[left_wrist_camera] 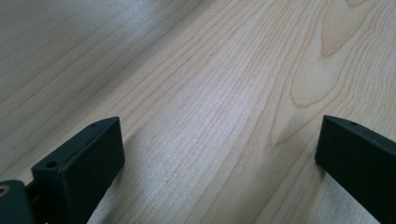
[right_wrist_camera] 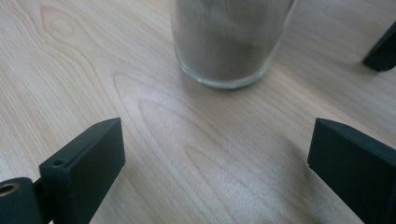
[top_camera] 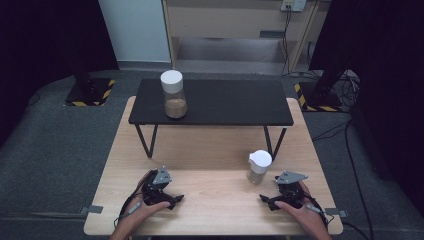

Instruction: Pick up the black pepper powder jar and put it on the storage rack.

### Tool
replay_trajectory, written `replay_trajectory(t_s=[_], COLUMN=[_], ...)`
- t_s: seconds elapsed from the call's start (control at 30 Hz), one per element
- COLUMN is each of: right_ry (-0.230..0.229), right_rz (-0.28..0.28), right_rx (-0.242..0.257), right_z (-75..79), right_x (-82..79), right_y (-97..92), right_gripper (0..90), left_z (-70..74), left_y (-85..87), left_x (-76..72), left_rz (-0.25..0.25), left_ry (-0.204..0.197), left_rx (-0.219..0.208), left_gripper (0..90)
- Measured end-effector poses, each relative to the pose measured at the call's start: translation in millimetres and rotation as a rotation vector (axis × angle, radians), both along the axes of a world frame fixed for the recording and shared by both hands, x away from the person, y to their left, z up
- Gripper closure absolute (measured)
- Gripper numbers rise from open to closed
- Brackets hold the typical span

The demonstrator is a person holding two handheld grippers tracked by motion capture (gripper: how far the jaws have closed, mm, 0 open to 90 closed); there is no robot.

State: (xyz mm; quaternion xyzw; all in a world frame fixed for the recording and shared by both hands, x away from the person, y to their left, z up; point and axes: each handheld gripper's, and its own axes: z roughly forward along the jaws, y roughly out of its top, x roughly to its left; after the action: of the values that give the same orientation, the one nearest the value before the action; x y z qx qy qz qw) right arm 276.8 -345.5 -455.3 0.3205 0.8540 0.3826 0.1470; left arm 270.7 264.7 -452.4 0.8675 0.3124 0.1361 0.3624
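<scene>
— What carries everything?
— A light wooden table (top_camera: 210, 150). A low black metal-legged shelf (top_camera: 235, 107) stands at its far edge.
— And directly on the wood?
— A small white-capped glass jar (top_camera: 259, 167), near right. A taller one (top_camera: 174, 95) tops the shelf.

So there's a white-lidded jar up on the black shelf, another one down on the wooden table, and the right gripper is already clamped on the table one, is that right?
Not quite. The right gripper is open, its fingers short of the table jar and not touching it, as the right gripper view shows. The other jar does stand on the black shelf.
</scene>
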Motion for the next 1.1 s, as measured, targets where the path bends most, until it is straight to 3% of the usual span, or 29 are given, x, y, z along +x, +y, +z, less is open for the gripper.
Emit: replay_trajectory(t_s=[0.3, 1.1], right_ry=[-0.020, -0.035], right_rz=[0.026, 0.030], right_rx=[0.018, 0.063], right_z=[7.7, 19.6], right_x=[3.7, 12.4], right_y=[1.4, 4.4], right_gripper=[4.4, 4.7], left_z=[0.0, 0.2], left_y=[0.0, -0.3], left_x=[0.0, -0.2], left_rz=[0.000, 0.001], left_ry=[0.000, 0.000], left_rx=[0.000, 0.001], left_gripper=[0.0, 0.0])
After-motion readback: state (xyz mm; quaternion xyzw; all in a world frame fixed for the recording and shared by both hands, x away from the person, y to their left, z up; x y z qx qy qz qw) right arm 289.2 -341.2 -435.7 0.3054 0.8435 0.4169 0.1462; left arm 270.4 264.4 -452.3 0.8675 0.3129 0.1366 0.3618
